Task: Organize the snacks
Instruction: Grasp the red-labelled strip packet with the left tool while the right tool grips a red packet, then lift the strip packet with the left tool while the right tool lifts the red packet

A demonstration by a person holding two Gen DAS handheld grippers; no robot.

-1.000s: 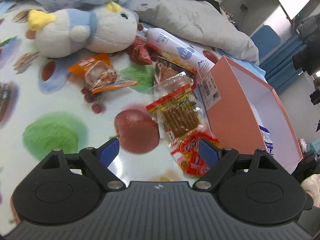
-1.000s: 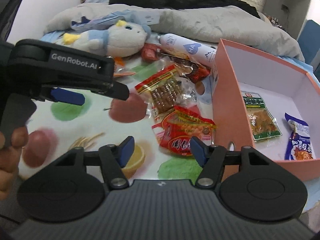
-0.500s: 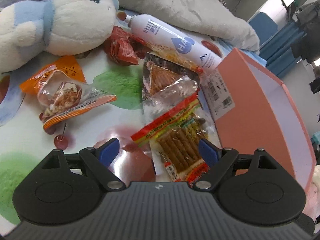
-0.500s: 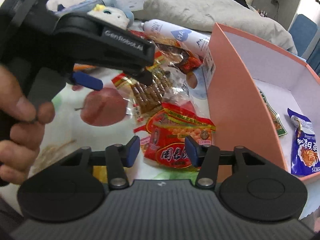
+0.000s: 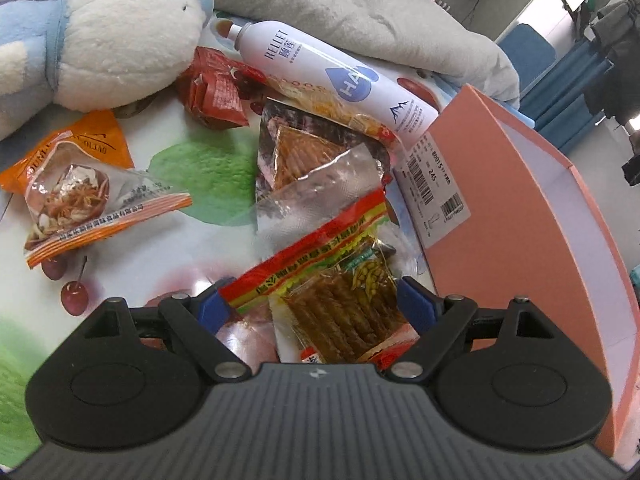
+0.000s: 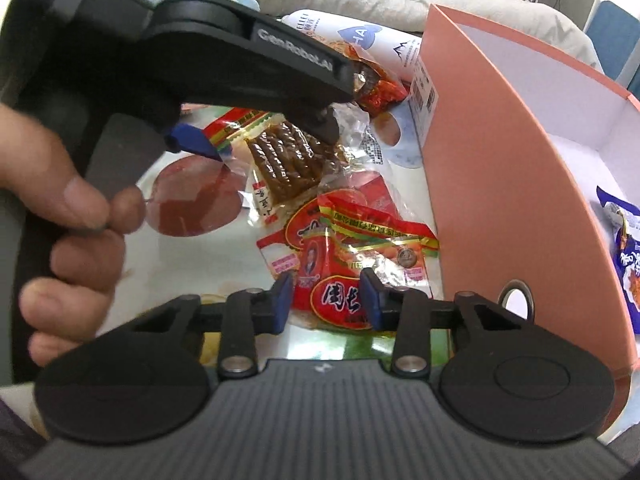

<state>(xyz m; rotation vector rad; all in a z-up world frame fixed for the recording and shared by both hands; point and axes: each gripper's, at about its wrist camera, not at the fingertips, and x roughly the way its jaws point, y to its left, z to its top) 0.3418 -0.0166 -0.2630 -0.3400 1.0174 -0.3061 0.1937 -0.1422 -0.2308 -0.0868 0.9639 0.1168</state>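
Note:
My left gripper (image 5: 316,306) is open around a clear packet of brown sticks with a red and yellow top (image 5: 340,288); the blue pads stand on either side of it. That packet also shows in the right wrist view (image 6: 280,160), under the left gripper (image 6: 256,136). My right gripper (image 6: 326,300) is partly closed around a red snack packet (image 6: 344,248), pads beside it. The pink box (image 6: 500,168) stands to the right, with a blue packet (image 6: 624,256) inside.
An orange snack packet (image 5: 80,188), a silver foil packet (image 5: 316,168), small red packets (image 5: 216,88), a white spray bottle (image 5: 336,76) and a plush toy (image 5: 104,40) lie on the fruit-print cloth (image 5: 192,240). A grey blanket (image 5: 360,12) lies behind.
My left gripper has moved forward and down over the brown-stick packet. My right gripper has moved forward onto the red packet and its jaws have narrowed.

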